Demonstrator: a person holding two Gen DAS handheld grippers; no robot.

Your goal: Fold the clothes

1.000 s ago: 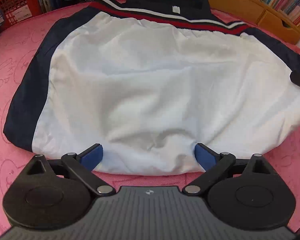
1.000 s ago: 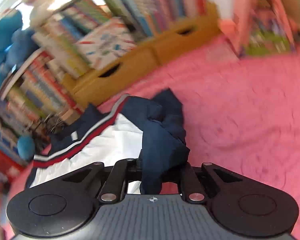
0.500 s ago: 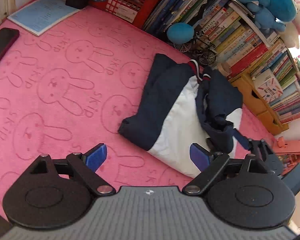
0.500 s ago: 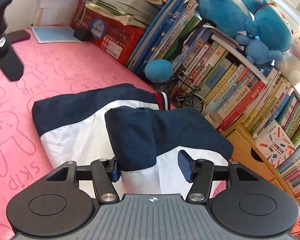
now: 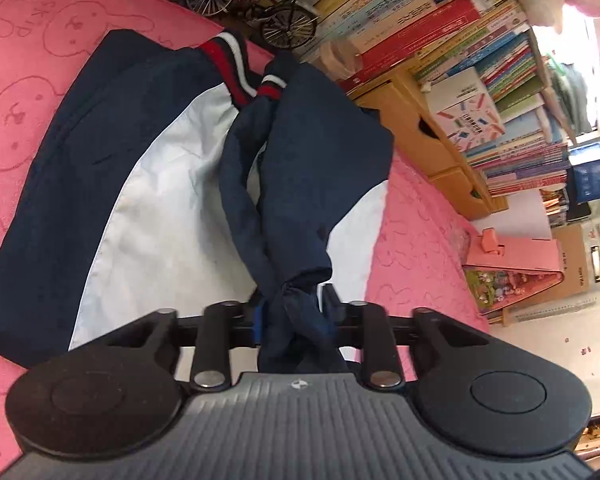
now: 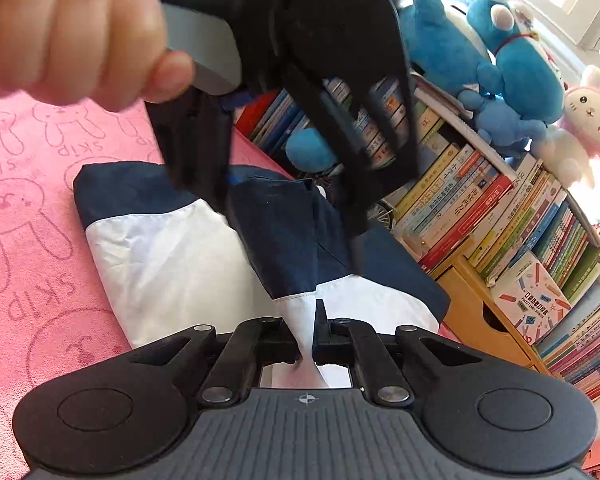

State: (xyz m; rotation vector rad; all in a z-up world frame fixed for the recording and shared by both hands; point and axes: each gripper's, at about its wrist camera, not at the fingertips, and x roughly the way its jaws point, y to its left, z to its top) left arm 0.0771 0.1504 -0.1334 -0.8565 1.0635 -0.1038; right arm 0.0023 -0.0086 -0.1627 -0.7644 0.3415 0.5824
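Note:
A navy and white jacket (image 5: 160, 216) with a red, white and navy striped collar lies on the pink bunny-print mat (image 5: 28, 40). A navy sleeve (image 5: 320, 184) is folded over the white body. My left gripper (image 5: 296, 316) is shut on the bunched navy sleeve end. In the right wrist view my right gripper (image 6: 306, 344) is shut on a white fold of the jacket (image 6: 172, 256) at its near edge. The left gripper and the hand holding it (image 6: 80, 28) hang over the jacket there.
Rows of books (image 6: 480, 208) and yellow wooden drawers (image 5: 432, 136) line the far side of the mat. Blue and pink plush toys (image 6: 512, 60) sit on top. A small model bicycle (image 5: 276, 20) stands near the collar. A pink stand (image 5: 516, 252) lies to the right.
Both grippers were open half a second ago and have closed on the jacket, the left on the navy sleeve end, the right on the white edge. The left gripper moved in over the jacket.

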